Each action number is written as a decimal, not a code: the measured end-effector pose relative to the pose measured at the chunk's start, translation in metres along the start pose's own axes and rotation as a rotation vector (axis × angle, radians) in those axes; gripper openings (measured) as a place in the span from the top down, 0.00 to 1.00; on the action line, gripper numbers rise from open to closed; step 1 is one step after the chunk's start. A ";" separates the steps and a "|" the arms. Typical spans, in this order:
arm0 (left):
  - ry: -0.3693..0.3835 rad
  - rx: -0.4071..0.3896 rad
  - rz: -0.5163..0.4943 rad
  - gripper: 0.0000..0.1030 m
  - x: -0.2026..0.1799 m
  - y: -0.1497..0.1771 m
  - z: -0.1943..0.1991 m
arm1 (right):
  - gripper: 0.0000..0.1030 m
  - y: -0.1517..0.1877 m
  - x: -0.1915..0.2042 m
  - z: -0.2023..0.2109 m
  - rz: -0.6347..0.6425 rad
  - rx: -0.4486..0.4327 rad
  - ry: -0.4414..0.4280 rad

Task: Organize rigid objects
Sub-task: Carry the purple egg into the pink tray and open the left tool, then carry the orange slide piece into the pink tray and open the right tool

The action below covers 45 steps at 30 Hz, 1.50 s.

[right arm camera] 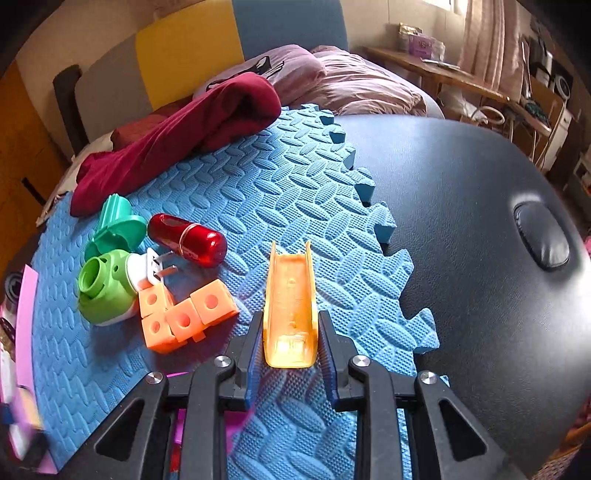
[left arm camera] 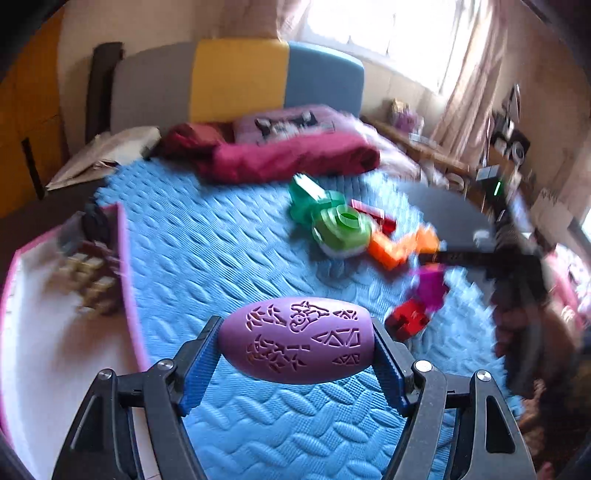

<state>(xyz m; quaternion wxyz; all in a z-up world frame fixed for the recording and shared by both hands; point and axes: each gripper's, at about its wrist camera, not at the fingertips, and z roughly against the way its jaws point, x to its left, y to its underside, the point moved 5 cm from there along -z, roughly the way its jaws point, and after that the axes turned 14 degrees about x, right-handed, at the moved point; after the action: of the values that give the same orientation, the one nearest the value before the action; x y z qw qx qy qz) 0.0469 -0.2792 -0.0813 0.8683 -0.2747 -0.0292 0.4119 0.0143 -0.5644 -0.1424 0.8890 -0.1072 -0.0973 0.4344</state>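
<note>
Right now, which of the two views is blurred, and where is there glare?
Left wrist view: motion blur on the toys and the pink bin, the window blown out, only the purple egg in the jaws sharp. Right wrist view: sharp overall, glare on the red capsule and the orange channel.

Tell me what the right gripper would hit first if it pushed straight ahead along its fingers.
Apparently nothing on the mat: the right gripper, shut on the orange channel piece, points over bare blue foam mat toward the maroon cloth, though depth is unclear. The orange cubes lie left of that line.

Left gripper [left arm camera: 295, 341] fingers clamped wide; right gripper [right arm camera: 290, 338] fingers clamped narrow.
</note>
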 end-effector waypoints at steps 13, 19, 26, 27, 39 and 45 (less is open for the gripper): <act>-0.181 -0.050 0.333 0.27 0.177 -0.002 0.047 | 0.74 0.002 0.003 0.001 0.027 -0.013 0.031; -0.239 0.027 0.408 0.27 0.236 -0.010 0.012 | 0.74 0.002 0.003 0.001 0.031 -0.014 0.036; -0.283 0.052 0.436 0.26 0.257 -0.024 -0.013 | 0.74 0.002 0.003 0.001 0.036 -0.017 0.042; -0.294 0.053 0.435 0.26 0.259 -0.026 -0.015 | 0.74 0.003 0.003 0.001 0.037 -0.018 0.043; -0.333 0.018 0.438 0.21 0.251 -0.014 0.014 | 0.74 0.002 0.004 0.001 0.047 -0.025 0.056; -0.366 -0.016 0.411 0.21 0.213 0.016 0.049 | 0.75 0.002 0.004 0.001 0.048 -0.027 0.057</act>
<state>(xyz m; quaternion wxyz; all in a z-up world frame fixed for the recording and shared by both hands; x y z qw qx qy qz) 0.1623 -0.0932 -0.0855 0.7447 -0.2029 -0.1325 0.6219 0.0144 -0.5596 -0.1414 0.8793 -0.1338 -0.0752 0.4509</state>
